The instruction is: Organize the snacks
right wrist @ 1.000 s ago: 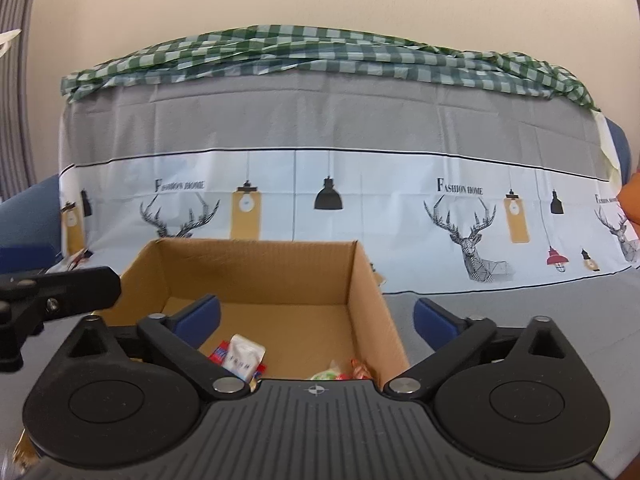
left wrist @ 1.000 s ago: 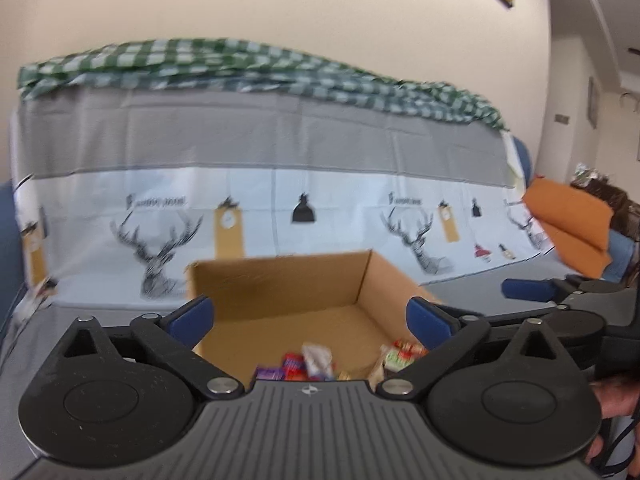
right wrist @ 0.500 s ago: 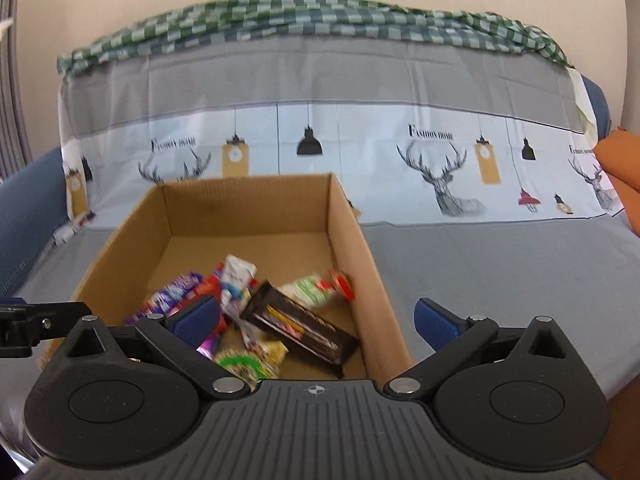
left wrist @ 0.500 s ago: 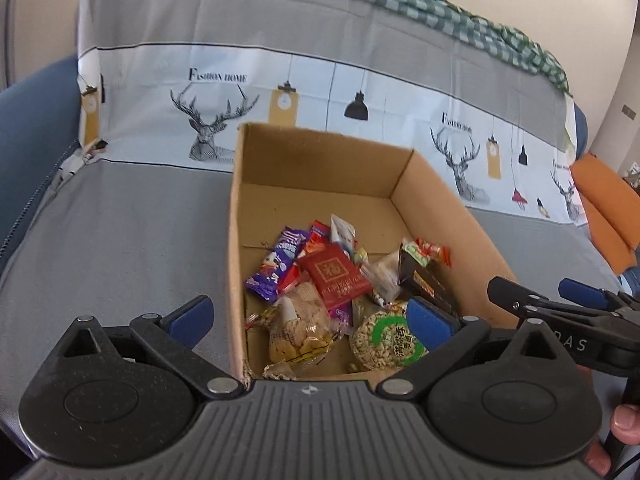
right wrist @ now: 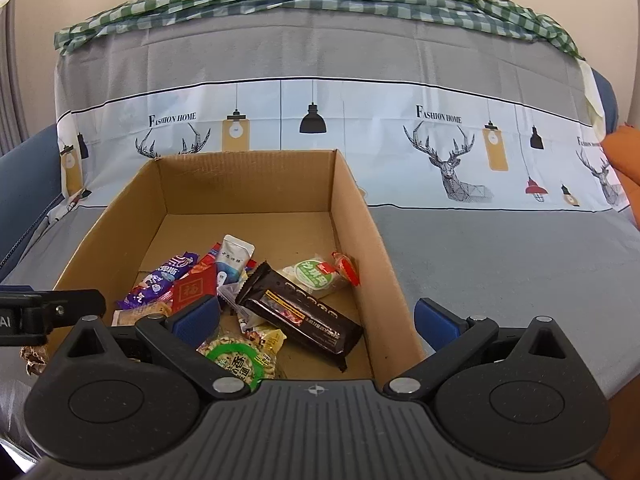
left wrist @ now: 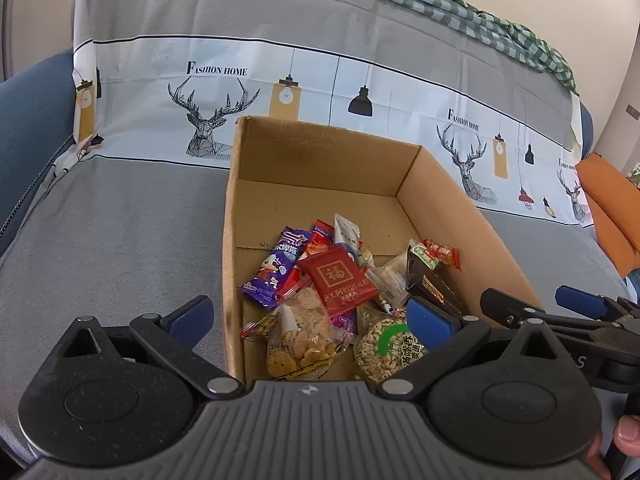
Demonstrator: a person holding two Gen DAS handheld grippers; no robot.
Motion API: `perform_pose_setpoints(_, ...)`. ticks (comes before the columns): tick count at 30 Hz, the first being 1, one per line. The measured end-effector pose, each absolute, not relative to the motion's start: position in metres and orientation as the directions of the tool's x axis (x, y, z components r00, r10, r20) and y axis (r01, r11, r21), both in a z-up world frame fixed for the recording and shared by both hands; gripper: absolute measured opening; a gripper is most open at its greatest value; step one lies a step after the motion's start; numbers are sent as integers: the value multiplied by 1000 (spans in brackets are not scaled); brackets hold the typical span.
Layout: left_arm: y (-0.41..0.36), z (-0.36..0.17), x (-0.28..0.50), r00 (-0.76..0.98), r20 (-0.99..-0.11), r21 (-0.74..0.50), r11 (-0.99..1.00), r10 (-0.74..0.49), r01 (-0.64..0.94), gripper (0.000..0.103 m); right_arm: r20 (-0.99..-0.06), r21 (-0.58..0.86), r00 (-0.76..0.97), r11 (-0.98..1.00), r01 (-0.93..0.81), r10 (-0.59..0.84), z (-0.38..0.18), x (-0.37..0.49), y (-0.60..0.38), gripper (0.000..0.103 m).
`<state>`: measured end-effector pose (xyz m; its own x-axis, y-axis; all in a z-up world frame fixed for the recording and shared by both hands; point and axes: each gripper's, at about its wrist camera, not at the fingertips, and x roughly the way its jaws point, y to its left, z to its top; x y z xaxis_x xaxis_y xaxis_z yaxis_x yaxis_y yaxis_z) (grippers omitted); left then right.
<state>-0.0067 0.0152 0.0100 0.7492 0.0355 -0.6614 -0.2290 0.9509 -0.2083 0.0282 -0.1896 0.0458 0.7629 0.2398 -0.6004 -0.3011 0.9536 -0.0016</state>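
An open cardboard box (left wrist: 320, 152) (right wrist: 352, 200) sits on the sofa seat with several snack packets heaped at its near end. Among them are a red square packet (left wrist: 338, 276) (right wrist: 194, 291), a purple wrapper (left wrist: 276, 266) (right wrist: 160, 280), a long black bar (right wrist: 300, 314) (left wrist: 430, 284), a round green-labelled rice cake (left wrist: 390, 350) (right wrist: 238, 362) and a clear bag of biscuits (left wrist: 300, 336). My left gripper (left wrist: 308, 316) hovers open over the box's near left wall. My right gripper (right wrist: 316, 316) hovers open over the box's near right wall. Neither holds anything.
The sofa is draped in a grey cover (left wrist: 112, 232) (right wrist: 500, 248) with deer and lamp prints, with a green checked cloth (right wrist: 320, 0) along the backrest. An orange cushion (left wrist: 608, 208) lies at the right. A person's fingers (left wrist: 628, 436) show at the lower right.
Both grippers have tilted downward and come over the box, so the snacks inside now show. The jaws stayed open and nothing was picked up.
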Motion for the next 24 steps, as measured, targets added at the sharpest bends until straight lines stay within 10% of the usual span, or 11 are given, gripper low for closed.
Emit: perform_pose_setpoints(24, 11, 12, -7, 757, -653, -213, 954, 22, -211, 102, -603, -3, 756, 946, -323, 256, 45, 28, -187, 102)
